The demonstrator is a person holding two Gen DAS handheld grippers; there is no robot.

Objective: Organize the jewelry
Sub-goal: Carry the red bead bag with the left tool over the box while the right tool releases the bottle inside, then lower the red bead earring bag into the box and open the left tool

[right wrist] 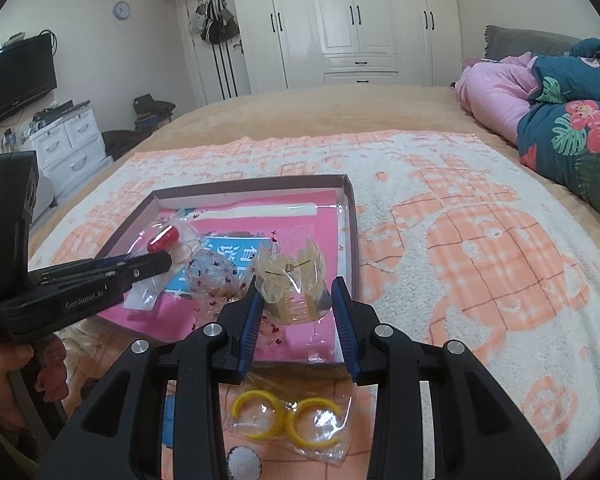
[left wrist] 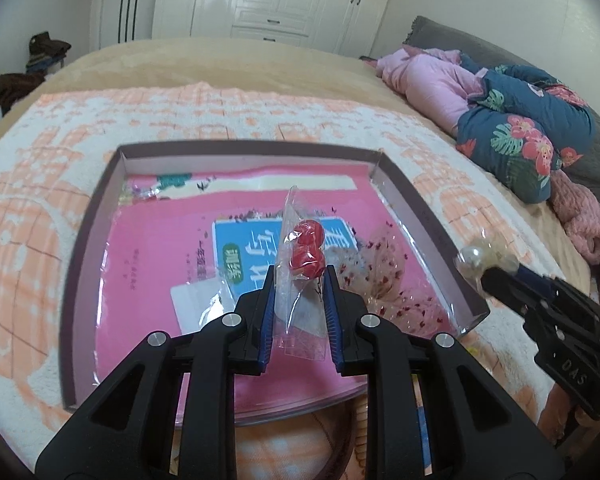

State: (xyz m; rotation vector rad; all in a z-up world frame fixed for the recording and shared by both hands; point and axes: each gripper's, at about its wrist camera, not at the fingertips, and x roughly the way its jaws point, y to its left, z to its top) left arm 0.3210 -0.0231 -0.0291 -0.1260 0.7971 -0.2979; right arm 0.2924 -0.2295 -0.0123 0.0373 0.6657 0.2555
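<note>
My left gripper is shut on a clear bag holding red round earrings, held over the shallow box; the bag also shows in the right wrist view. My right gripper is shut on a clear bag with a translucent yellowish hair claw, above the box's near right corner; in the left wrist view its bag shows pearl-like beads. Inside the box, on a pink sheet, lie a bag with red-speckled pieces and a small white card bag.
A bag with two yellow hoop rings lies on the towel in front of the box. The box sits on an orange-and-white towel on a bed. Pink and floral bedding is piled at the right.
</note>
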